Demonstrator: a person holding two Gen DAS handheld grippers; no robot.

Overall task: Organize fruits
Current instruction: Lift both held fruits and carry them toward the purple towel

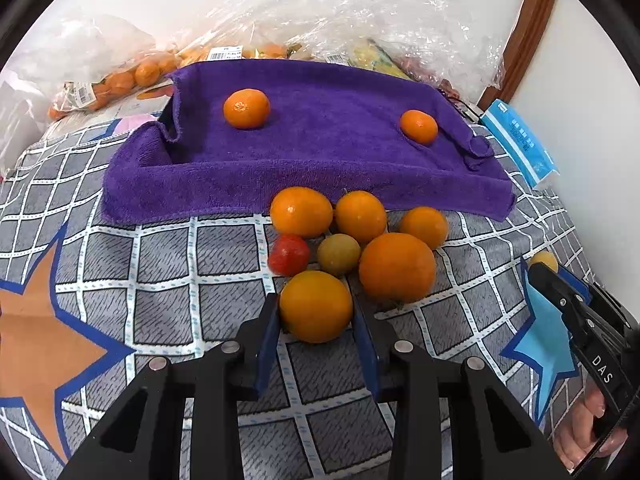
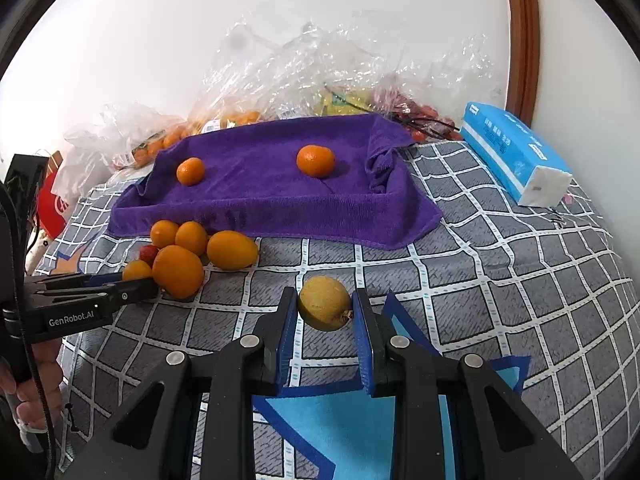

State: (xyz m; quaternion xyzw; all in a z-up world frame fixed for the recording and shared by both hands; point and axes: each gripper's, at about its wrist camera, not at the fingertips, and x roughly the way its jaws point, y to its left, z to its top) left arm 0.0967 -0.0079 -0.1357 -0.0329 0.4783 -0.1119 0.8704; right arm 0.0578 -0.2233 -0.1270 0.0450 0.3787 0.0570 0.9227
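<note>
My left gripper (image 1: 316, 320) brackets an orange fruit (image 1: 316, 306) at lower centre, pads touching it | my right gripper (image 2: 325, 310) pinches a yellow fruit (image 2: 325, 303) at lower centre | fruit pile (image 1: 360, 236) mid-frame, by purple towel tray (image 1: 320, 172) holding two mandarins (image 1: 246, 108) | checked cloth (image 1: 160, 280), white wall (image 2: 280, 0) above.

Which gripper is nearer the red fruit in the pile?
Left. The left gripper straddles an orange just in front of the red fruit. The right gripper sits off to the pile's right, around a yellow fruit.
</note>
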